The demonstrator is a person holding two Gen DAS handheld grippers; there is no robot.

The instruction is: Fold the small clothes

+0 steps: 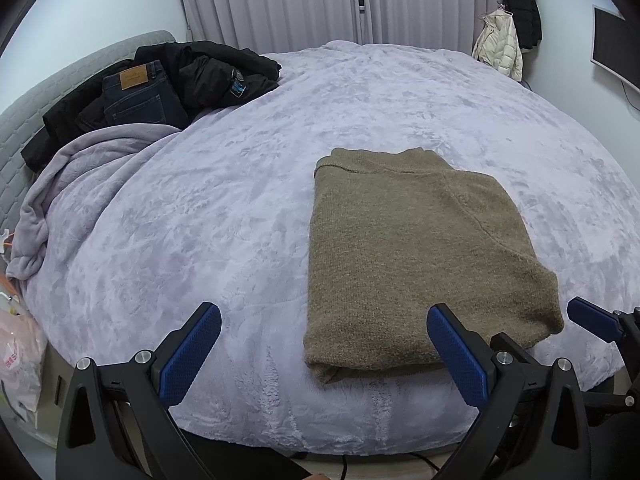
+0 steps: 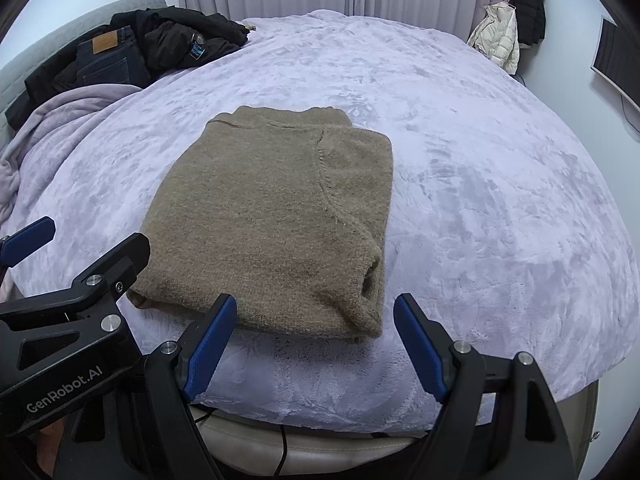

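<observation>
1. Both my grippers, left gripper [image 1: 324, 350] and right gripper [image 2: 316, 344], stand wide open, holding nothing.
2. Just beyond the fingertips lies the folded sweater [image 2: 276, 216], mid-frame on the bed [image 2: 500, 220], long axis running away from me.
3. I judge the right gripper nearer its lower-right cuff corner; the left sits beside the near-left edge.

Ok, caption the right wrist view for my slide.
Open right tongs hover before a folded tan sweater on the lilac blanket.
</observation>
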